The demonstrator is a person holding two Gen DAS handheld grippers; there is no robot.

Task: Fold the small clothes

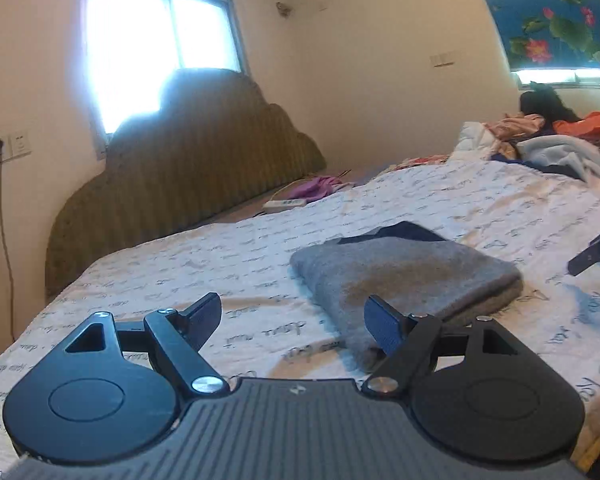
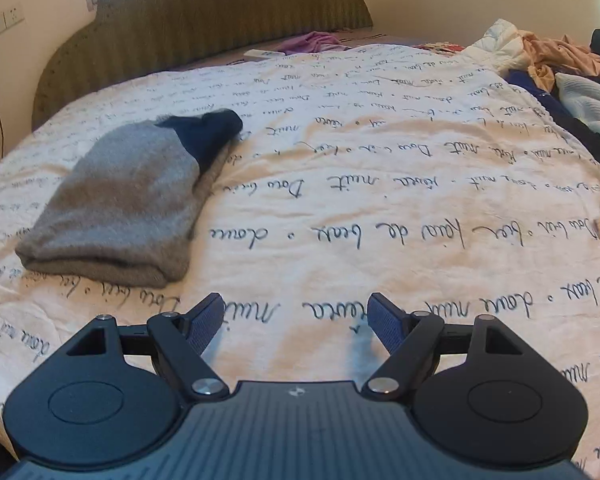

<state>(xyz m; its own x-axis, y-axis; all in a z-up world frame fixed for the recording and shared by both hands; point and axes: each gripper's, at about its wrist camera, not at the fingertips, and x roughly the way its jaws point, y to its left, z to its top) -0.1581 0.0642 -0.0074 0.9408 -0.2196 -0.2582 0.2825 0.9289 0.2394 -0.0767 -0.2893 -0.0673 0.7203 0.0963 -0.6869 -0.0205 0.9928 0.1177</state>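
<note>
The bed (image 2: 380,184), under its script-printed cover, is filling the right wrist view, with the headboard (image 2: 204,12) running across the top. A heap of clothes (image 2: 560,68) is sitting at upper right. The folded grey garment (image 2: 116,200) is lying at centre left. Below, the right claw (image 2: 296,320) is spread and holding nothing; the left claw (image 1: 292,320) is spread too, just short of the garment.

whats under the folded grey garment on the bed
The folded grey garment lies on the script-printed bedcover. A dark navy piece pokes out at its far end. How far the navy piece runs underneath is hidden.
</note>
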